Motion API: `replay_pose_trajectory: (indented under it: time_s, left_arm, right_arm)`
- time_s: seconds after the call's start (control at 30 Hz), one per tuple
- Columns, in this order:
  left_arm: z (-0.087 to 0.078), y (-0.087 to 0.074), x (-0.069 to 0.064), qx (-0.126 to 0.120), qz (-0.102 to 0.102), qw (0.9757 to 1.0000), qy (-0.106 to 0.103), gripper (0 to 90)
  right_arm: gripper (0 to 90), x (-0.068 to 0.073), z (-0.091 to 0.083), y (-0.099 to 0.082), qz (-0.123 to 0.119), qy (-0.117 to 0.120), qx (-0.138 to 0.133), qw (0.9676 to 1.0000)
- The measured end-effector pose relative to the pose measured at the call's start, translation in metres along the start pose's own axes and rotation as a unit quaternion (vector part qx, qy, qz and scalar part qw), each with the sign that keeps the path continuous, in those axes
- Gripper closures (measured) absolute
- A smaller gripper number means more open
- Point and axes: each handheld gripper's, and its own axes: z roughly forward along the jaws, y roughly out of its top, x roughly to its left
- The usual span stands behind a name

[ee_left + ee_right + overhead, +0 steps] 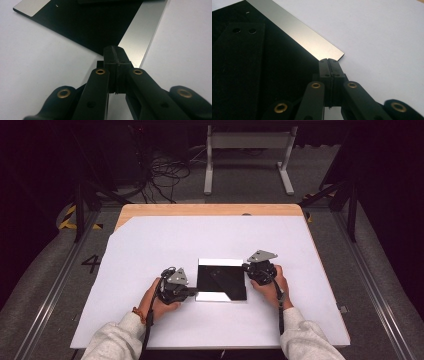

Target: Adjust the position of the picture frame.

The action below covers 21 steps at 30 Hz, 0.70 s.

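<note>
Here, each line is placed relative to the mirror plate.
Mirror plate: a flat square plate (221, 280) with a dark glossy face and bright silvery edges, lying flat on the white sheet (150, 245) that covers the bench (210, 210), a little toward the person's side of the sheet's middle.
Left gripper: the left gripper (192, 292) sits at the plate's near left corner; in the left gripper view its tips (115, 53) rest at the plate's edge.
Left fingers: clenched together, nothing between them.
Right gripper: the right gripper (246, 267) sits at the plate's right edge, near the far corner; in the right gripper view its tips (328, 61) lie just beside that corner.
Right fingers: clenched together, nothing between them.
Hands: one on each side of the plate, sleeves pale grey.
</note>
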Motion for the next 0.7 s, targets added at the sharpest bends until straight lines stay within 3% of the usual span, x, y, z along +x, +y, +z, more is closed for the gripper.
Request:
replay_pose_trajectory:
  time_s: [0.7]
  left_arm:
    - [0.0001,0.0004,-0.0013,-0.001,0.004,1.0000,0.006,89.1]
  right_arm:
    - [88.9,0.0018,0.0016,0.0022,0.000,-0.010,0.000,0.9999]
